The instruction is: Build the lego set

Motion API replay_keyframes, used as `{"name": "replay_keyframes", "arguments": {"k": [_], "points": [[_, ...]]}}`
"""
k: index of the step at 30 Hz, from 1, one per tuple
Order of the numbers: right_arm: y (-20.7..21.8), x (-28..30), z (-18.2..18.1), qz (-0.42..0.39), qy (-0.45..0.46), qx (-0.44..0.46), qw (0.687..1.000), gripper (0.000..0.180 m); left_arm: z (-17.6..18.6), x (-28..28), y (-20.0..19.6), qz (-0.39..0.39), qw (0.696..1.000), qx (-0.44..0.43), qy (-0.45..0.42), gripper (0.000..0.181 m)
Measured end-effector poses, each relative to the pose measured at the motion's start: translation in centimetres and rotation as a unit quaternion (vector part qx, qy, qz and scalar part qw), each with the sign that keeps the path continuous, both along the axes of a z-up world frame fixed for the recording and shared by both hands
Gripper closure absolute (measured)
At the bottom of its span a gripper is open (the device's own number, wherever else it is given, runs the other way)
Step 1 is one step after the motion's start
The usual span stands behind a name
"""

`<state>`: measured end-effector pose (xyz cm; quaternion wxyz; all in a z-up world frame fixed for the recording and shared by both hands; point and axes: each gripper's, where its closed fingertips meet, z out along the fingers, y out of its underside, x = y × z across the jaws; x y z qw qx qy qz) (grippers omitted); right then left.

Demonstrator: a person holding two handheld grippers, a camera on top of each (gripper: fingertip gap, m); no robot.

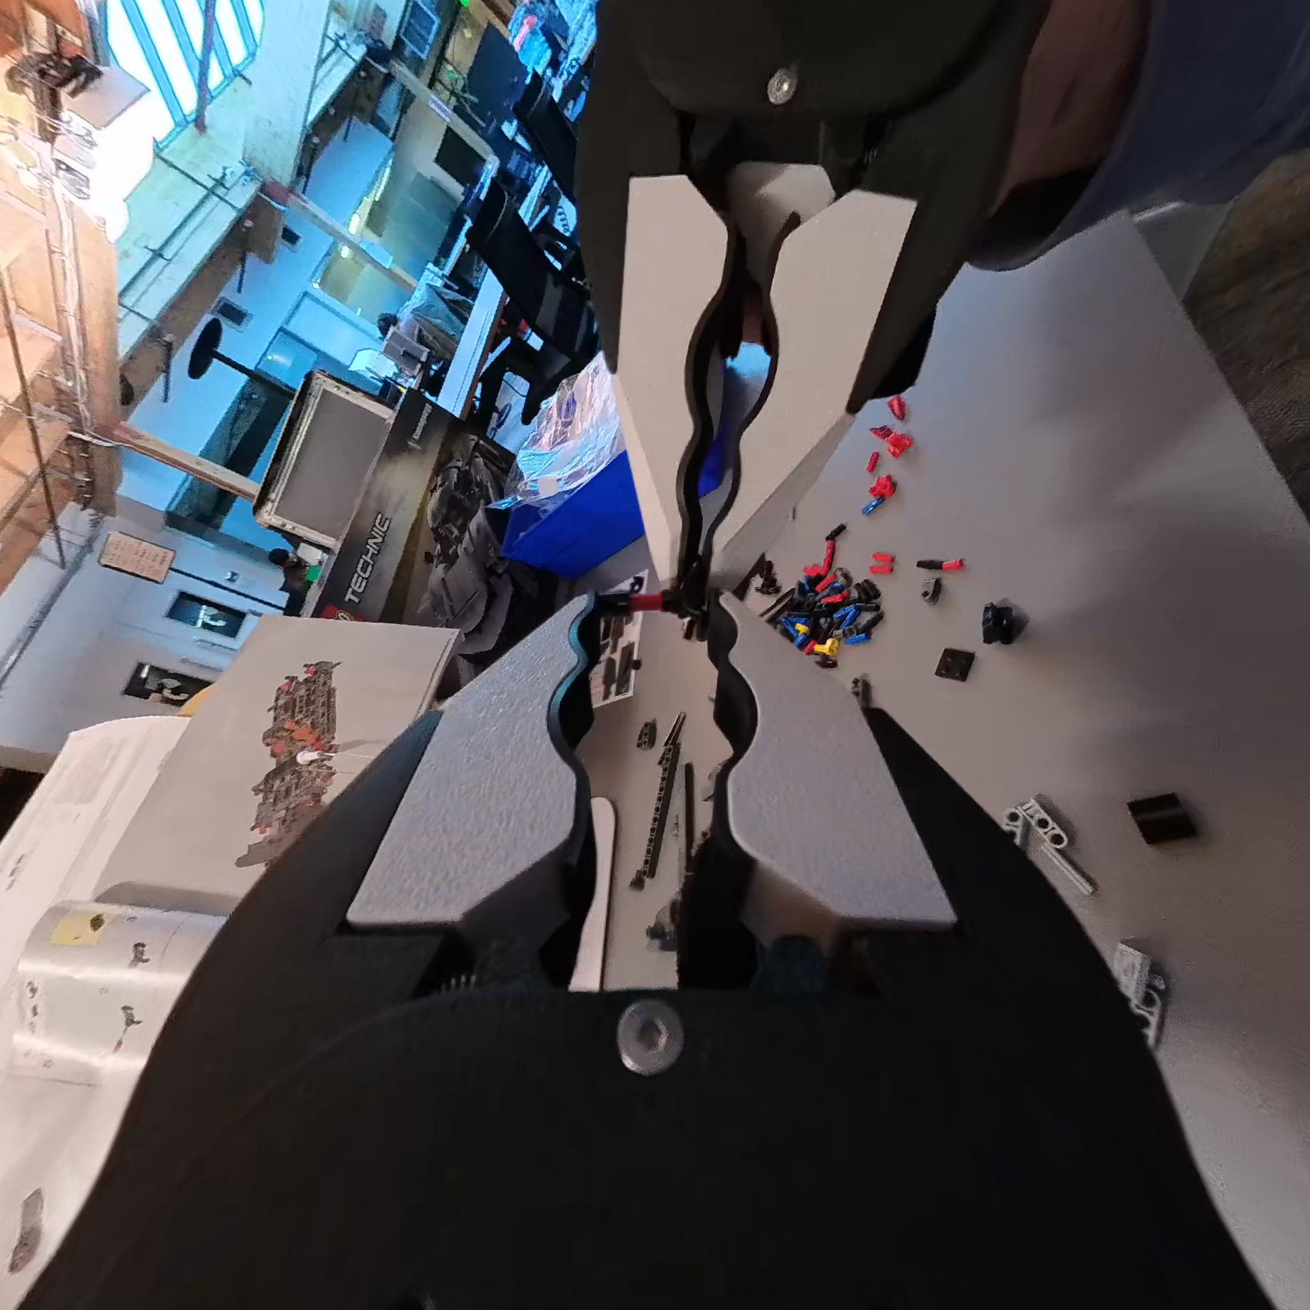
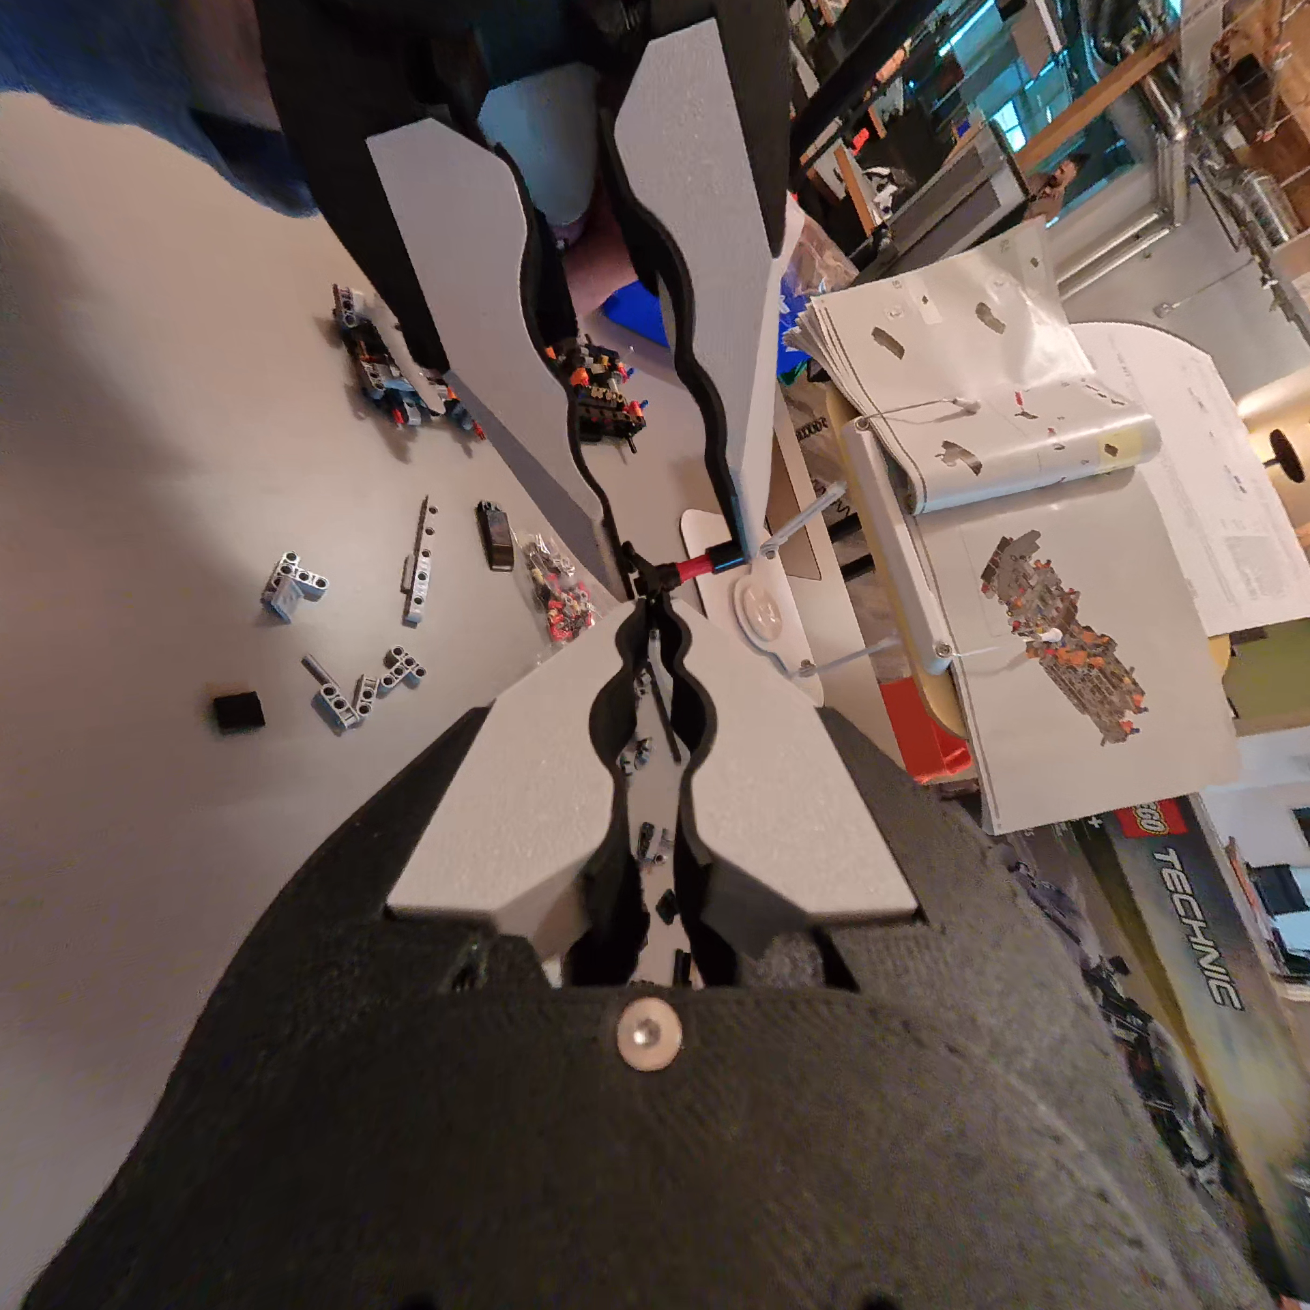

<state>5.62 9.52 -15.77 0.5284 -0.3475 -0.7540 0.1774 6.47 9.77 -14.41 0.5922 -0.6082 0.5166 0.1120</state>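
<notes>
The left gripper [image 1: 656,609] is open around the red axle [image 1: 646,602], maybe to steady it. The right gripper [image 2: 648,602] is pinched shut on the small black connector [image 2: 648,575] at its end, likely to push them together.

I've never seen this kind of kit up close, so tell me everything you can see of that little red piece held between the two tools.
The red piece is a short, thin plastic rod, lying roughly level in mid-air above the grey table. A black sleeve caps one end; a small black connector sits on the other. The right hand-held gripper pinches the connector. The left hand-held gripper is open around it, one finger touching the sleeve.
</notes>
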Motion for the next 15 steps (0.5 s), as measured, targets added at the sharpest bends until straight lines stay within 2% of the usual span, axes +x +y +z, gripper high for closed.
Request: {"name": "replay_keyframes", "arguments": {"k": [15], "points": [[0.19,-0.04,0.24,-0.002,0.008,-0.013,1.000,0.180,0.29,-0.17,0.32,0.011,1.000,0.024,0.003,0.154]]}}
